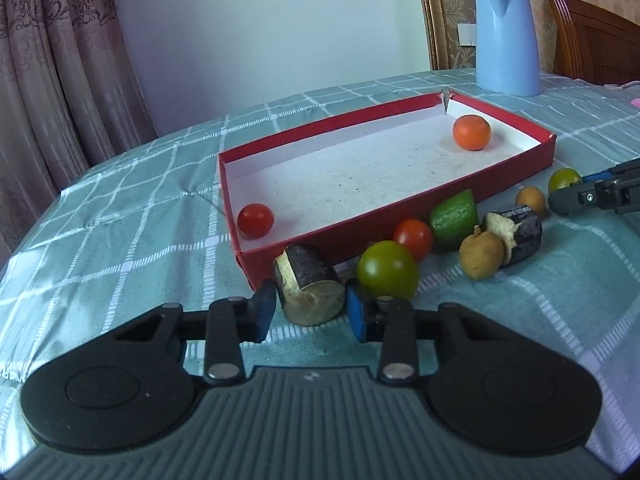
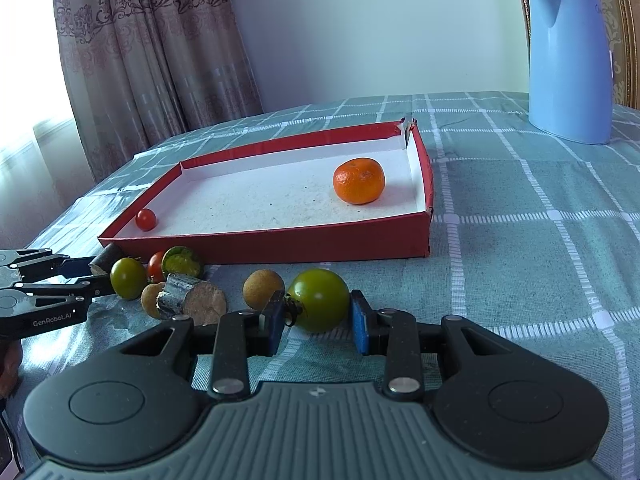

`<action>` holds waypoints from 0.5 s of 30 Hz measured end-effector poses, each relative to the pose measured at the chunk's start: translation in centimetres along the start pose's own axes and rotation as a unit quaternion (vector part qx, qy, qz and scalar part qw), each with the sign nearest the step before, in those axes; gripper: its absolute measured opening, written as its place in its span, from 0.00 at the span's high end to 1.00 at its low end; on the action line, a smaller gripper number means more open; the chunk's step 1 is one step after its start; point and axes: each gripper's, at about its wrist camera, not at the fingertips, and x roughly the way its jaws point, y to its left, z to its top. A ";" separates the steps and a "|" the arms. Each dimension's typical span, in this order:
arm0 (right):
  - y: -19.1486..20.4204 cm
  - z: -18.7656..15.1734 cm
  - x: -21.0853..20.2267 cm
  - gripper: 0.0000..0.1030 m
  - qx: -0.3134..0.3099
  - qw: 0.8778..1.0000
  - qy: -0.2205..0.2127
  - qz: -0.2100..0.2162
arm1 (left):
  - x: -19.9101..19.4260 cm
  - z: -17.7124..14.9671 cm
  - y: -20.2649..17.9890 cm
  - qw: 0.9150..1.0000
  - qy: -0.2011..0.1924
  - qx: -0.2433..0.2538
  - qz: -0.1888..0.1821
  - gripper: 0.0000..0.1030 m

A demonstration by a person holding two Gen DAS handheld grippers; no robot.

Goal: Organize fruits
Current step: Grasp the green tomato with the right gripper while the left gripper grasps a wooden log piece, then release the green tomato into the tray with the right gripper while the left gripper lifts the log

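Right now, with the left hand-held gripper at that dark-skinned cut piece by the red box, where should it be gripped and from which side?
Grip the dark-skinned cut piece across its rounded bark sides, coming low from the near table edge. It lies on its side, one pale cut face toward the camera, so the curved flanks face the pads. The left hand-held gripper already brackets it that way, clear of the green tomato.

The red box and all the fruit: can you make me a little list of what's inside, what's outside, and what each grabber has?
inside red box: orange, one small red tomato
outside on tablecloth: green tomatoes, another red tomato, lime half, small brown fruits, dark cane pieces
left gripper: closed on a cane piece
right gripper: closed on a green tomato
behind box: blue kettle
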 end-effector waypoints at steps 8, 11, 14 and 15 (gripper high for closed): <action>0.2 -0.1 -0.7 0.68 -0.003 1.000 -0.020 0.003 | -2.2 -0.4 0.4 0.999 -0.032 -0.038 0.012 0.67; 0.2 -0.2 -1.3 0.68 -0.005 0.999 -0.038 0.001 | -3.4 -0.2 0.4 0.998 -0.051 -0.045 0.007 0.67; 0.1 -0.2 -1.7 0.68 0.001 0.998 -0.055 -0.001 | -4.1 0.3 0.2 0.997 -0.065 -0.051 0.007 0.67; 0.1 -0.2 -1.9 0.68 0.002 0.998 -0.061 -0.003 | -4.2 0.5 0.2 0.996 -0.070 -0.055 0.006 0.67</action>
